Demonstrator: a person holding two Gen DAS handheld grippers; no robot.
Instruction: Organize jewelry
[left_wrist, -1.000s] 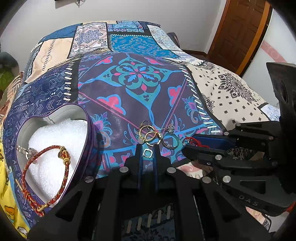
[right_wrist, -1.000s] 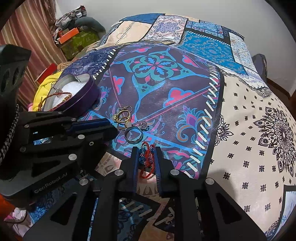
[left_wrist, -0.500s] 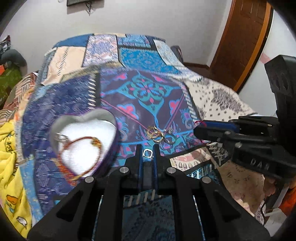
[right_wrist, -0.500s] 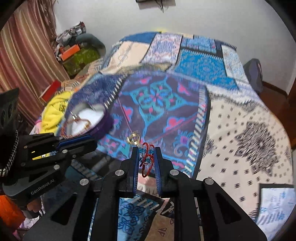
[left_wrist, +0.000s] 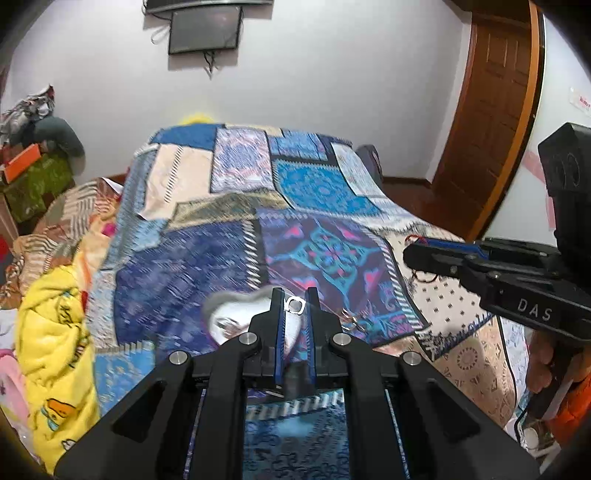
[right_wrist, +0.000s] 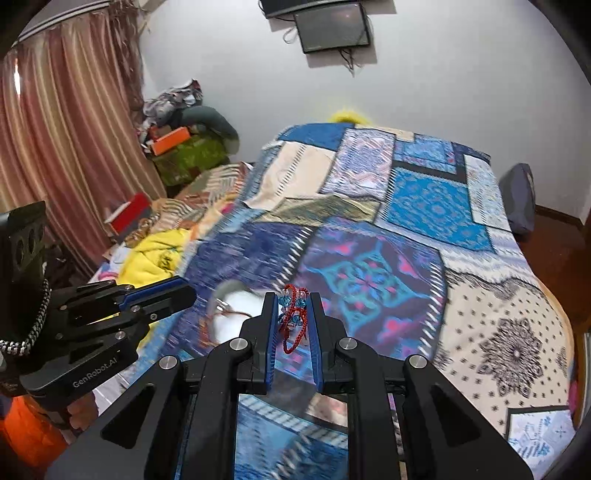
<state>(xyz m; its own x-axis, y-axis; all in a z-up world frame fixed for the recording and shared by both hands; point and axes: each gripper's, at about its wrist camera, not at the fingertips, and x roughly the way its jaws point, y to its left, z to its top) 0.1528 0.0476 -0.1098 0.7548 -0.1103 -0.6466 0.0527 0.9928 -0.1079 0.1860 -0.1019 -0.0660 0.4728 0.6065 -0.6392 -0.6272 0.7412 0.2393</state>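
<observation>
1. Left wrist view: our left gripper holds a small silver ring clenched between its jaws, raised above the bed.
2. Right wrist view: our right gripper grasps a red beaded bracelet, which dangles between the jaws.
3. The heart-shaped box lies on the bed below both grippers, blurred; a red cord bracelet appears to rest inside.
4. More rings lie loose on the bed just beside the box.
5. We judge the step in hand to be carrying both pieces to the box.
6. The next move calls for lowering each gripper over the white lining and releasing one piece at a time.
</observation>
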